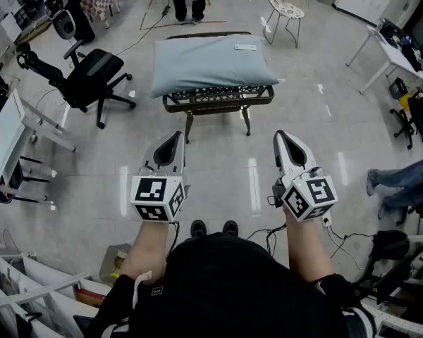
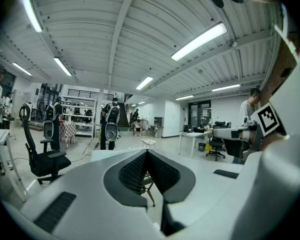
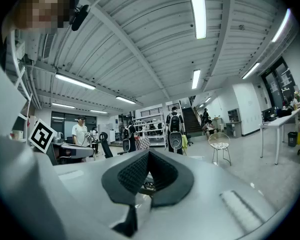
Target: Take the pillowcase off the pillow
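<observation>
- Two white hand-held grippers are hovering nearest the person, the left gripper [image 1: 170,145] and the right gripper [image 1: 287,144], each with its jaws pressed together on nothing.
- Farther ahead, well apart from both, a plump pillow [image 1: 197,72] in a pale blue-grey fabric pillowcase [image 1: 222,58] is lying on a low dark lattice-edged table [image 1: 218,98].
- It is looking soft, light and floppy. Loose cloth at the open end is probably offering the best pinch, though I cannot tell which end that is.

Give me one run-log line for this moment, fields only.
phase: pre-approach | left gripper: jaws shut, empty | right gripper: jaws shut, empty | pillow: cased, on table, untouched
</observation>
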A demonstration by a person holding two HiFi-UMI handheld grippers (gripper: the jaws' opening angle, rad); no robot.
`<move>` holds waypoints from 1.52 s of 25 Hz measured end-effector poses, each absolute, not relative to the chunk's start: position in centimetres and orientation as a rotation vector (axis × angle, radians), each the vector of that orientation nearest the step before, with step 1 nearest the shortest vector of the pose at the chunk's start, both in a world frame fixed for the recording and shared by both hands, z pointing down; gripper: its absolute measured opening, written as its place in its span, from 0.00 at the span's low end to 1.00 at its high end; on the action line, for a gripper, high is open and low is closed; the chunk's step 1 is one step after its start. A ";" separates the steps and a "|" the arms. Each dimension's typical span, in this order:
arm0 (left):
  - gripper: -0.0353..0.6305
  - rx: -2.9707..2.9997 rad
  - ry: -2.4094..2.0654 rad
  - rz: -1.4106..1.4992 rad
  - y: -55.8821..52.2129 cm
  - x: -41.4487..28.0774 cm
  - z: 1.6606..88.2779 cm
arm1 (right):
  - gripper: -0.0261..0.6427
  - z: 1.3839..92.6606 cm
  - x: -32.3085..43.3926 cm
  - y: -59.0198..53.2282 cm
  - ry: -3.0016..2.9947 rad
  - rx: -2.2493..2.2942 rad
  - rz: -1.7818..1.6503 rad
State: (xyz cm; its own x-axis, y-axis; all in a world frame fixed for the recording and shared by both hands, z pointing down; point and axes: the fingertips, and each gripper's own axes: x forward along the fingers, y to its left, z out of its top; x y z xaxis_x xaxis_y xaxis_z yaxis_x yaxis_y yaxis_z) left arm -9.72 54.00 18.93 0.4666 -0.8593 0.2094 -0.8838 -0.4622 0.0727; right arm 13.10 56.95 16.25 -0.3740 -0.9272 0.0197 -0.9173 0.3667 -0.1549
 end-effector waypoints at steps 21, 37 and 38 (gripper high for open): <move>0.06 2.596 -1.423 0.284 53.9 -0.1 20.0 | 0.06 18.5 21.9 57.8 2.434 -1.752 -0.322; 0.06 2.552 -1.284 0.359 40.0 6.8 25.9 | 0.06 24.6 26.7 45.9 2.416 -1.860 -0.544; 0.06 2.545 -1.275 0.363 38.3 7.1 26.4 | 0.06 25.0 26.9 44.3 2.418 -1.871 -0.564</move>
State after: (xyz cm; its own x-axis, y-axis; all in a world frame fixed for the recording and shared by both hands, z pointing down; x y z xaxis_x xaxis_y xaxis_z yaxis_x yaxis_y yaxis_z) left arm 7.13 38.30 26.42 0.5813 -0.7395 0.3395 -0.8074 -0.5759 0.1282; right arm 26.88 44.33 24.98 -0.2750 -0.9419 0.1927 -0.9300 0.2098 -0.3018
